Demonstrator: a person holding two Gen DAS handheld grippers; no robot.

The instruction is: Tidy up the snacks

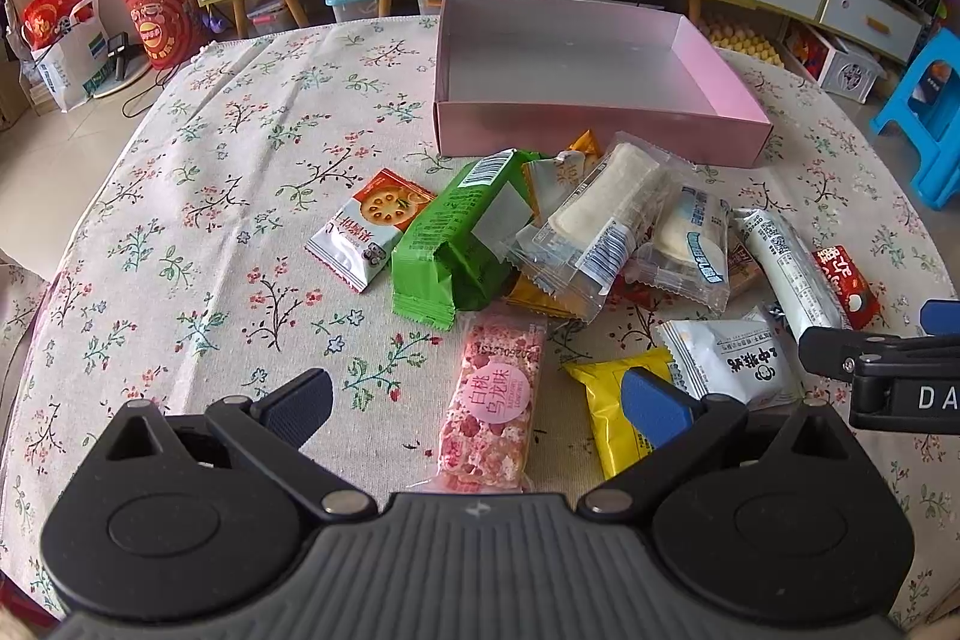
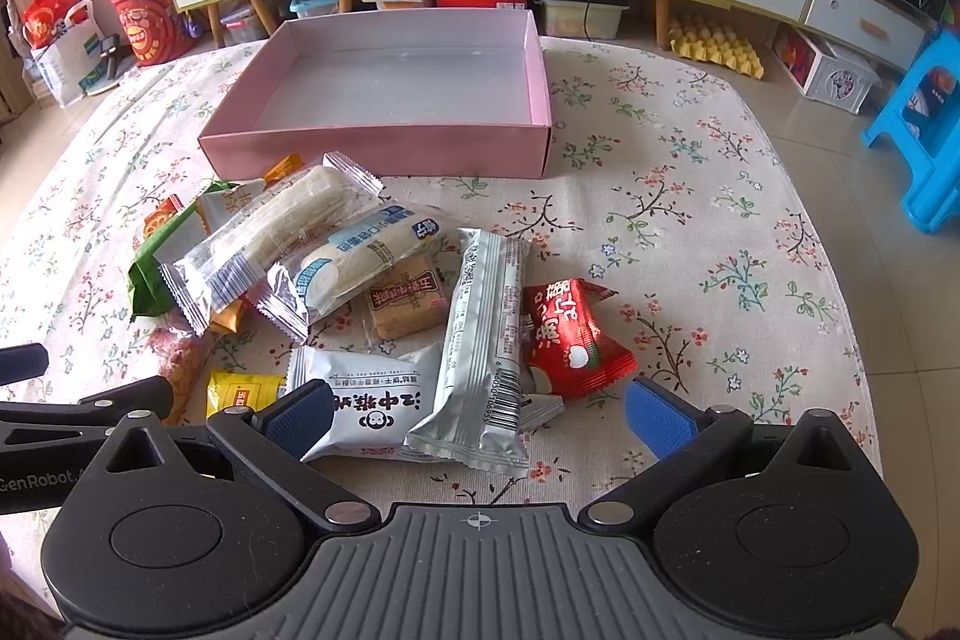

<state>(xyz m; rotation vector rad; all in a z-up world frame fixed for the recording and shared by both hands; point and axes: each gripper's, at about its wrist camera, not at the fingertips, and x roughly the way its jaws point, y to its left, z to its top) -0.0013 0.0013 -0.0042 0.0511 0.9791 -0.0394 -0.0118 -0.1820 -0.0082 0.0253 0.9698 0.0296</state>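
Snacks lie heaped mid-frame on the floral tablecloth [image 1: 180, 196]. Nearest, the left gripper [image 1: 477, 403] is spread wide over a pink nougat bar [image 1: 492, 400], and the right gripper [image 2: 480, 415] gapes around a silver packet [image 2: 480, 340]. Beyond, upper centre, sits the pink box [image 1: 600, 133].

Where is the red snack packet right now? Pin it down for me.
The red snack packet lies on the tablecloth at the pile's right edge, touching the long silver packet, just ahead of the open right gripper.

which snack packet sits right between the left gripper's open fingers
The pink speckled bar with the round pink label. It lies lengthwise between the left gripper fingers; the yellow packet sits off to the side.
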